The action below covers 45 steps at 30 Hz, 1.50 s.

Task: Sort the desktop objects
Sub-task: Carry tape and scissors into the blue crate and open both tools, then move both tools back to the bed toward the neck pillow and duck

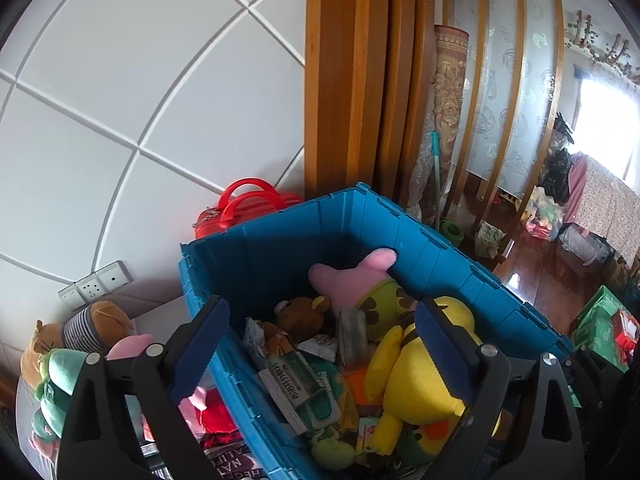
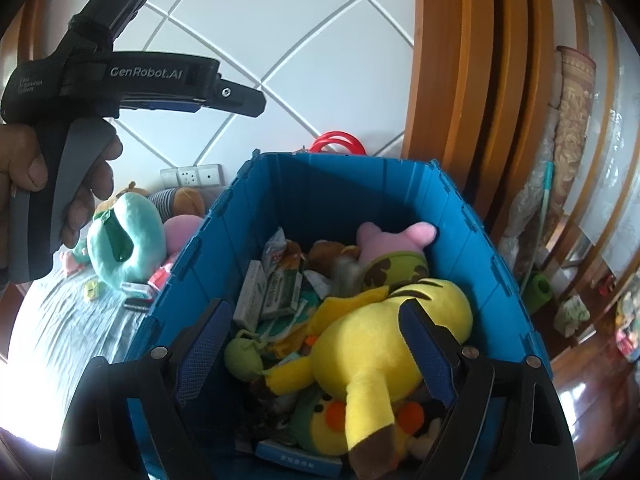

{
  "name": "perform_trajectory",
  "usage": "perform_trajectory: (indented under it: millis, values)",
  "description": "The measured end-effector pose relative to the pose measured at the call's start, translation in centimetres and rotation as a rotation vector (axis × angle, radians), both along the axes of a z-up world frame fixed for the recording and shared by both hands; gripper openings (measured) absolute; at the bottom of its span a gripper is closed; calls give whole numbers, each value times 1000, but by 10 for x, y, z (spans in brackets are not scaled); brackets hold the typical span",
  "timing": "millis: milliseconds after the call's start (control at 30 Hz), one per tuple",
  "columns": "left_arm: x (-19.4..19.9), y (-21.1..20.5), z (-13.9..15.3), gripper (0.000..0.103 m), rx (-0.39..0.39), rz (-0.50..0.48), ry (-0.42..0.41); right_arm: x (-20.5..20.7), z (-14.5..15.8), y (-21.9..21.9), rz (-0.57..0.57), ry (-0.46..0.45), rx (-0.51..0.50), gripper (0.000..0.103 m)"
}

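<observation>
A blue plastic crate fills the middle of both views, open at the top and heaped with toys and small packs. It stands on a surface covered with a grey-blue cloth, close to a white panelled wall with a row of sockets. Biggest inside is a yellow plush toy with brown stripes, lying across the near half of the crate. Behind it a pink plush in green patterned shorts leans on the far wall, beside a small brown bear. Flat toothpaste boxes and a little green frog toy lie among the rest.

Outside the crate, on the cloth, sit a teal plush, a striped plush and a red handbag.

The left tool hangs over the crate's near rim, jaws spread wide with nothing gripped. The right tool hangs above the yellow plush, jaws also wide and not pressing on it. A hand grips the left tool's handle.
</observation>
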<state>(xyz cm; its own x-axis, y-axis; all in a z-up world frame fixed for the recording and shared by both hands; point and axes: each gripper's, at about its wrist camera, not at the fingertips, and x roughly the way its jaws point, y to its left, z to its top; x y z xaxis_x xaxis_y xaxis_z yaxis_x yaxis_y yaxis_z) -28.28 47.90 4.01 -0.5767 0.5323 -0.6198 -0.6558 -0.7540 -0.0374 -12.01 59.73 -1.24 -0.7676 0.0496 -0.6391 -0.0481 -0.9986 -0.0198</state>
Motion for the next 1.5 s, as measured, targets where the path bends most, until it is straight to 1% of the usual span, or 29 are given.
perform_trajectory:
  millis: [133,233,300,400,500,667,767,867,967,1100,1233,1333,1433,1500]
  values:
    - [0,-17,-7,95,-8,10,-11,-2,1,-10,15,-1,5,87]
    - [-2,-37,-15,95,-9,28,-17,-4,-1,-20,21,-5,10,87]
    - [-4,-55,-23,95,-8,46,-28,-6,-2,-29,24,-9,16,87]
    - [-7,-85,-38,95,-35,88,-13,-12,-3,-52,40,-18,23,87]
    - [-13,-124,-61,95,-53,125,-30,-20,-2,-81,65,-22,31,87]
    - [-28,-202,-105,95,-75,209,-56,-37,-8,-142,115,-43,35,87]
    - [-45,-258,-138,95,-78,296,-110,-45,-17,-176,143,-66,38,87]
    - [-61,-312,-172,95,-68,408,-164,-54,-28,-210,168,-90,35,88]
    - [-76,-364,-203,95,-63,525,-192,-62,-42,-238,183,-116,29,88]
    - [-91,-413,-236,95,-39,635,-209,-68,-58,-270,195,-128,37,88]
    - [-108,-448,-266,95,-1,715,-259,-75,-76,-295,208,-127,42,90]
    - [-123,-468,-291,95,19,750,-302,-85,-101,-309,214,-150,43,92]
    - [-141,-480,-317,95,20,780,-332,-91,-126,-317,214,-174,39,92]
    - [-151,-486,-333,95,20,797,-346,-92,-151,-320,202,-196,35,92]
